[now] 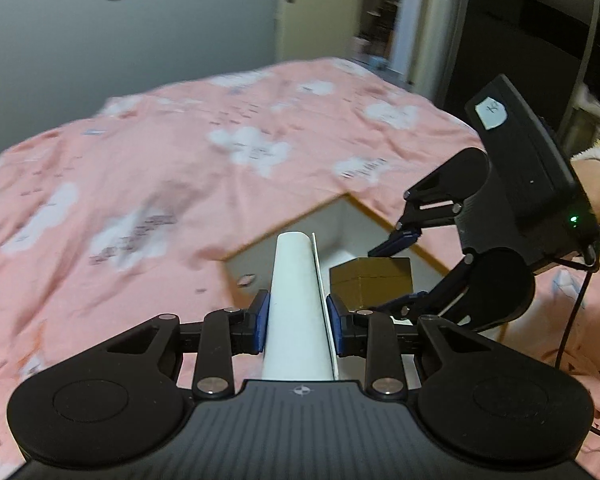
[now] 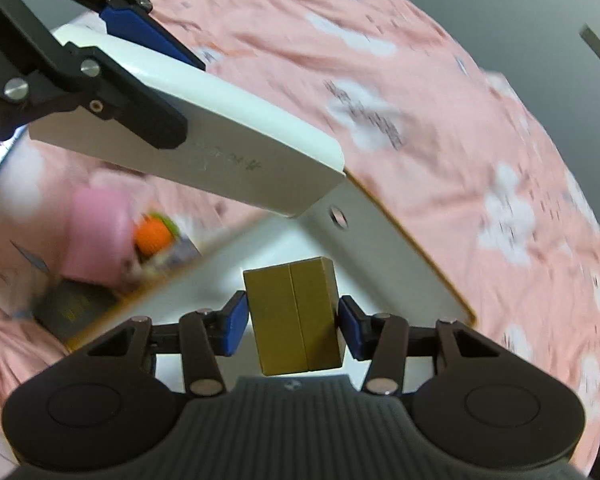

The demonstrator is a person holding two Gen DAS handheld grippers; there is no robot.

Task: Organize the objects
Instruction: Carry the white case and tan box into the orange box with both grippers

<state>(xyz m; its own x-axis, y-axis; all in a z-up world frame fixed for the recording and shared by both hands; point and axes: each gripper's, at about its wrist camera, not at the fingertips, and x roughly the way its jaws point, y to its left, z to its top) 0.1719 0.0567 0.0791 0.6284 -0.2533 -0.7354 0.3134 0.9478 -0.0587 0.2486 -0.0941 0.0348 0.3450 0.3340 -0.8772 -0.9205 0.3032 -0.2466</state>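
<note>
My left gripper [image 1: 298,314] is shut on a long white flat box [image 1: 296,280], its blue pads pressing both sides; the box sticks out forward. In the right wrist view that white box [image 2: 228,148] crosses the upper left, with the left gripper [image 2: 160,80] clamped around it. My right gripper [image 2: 292,322] is shut on a small tan cardboard box [image 2: 296,312], also visible in the left view as the tan box [image 1: 370,284] in the right gripper [image 1: 394,272]. Both boxes hang over an open white container [image 2: 380,248] with a tan rim [image 1: 292,220].
The container lies on a bed with a pink cloud-print cover [image 1: 140,160]. Left of it lie a pink object [image 2: 96,236], an orange-topped item [image 2: 154,236] and a dark box [image 2: 74,308], all blurred. A hand in a fuzzy yellow sleeve [image 1: 598,196] holds the right gripper. A door [image 1: 312,8] stands behind.
</note>
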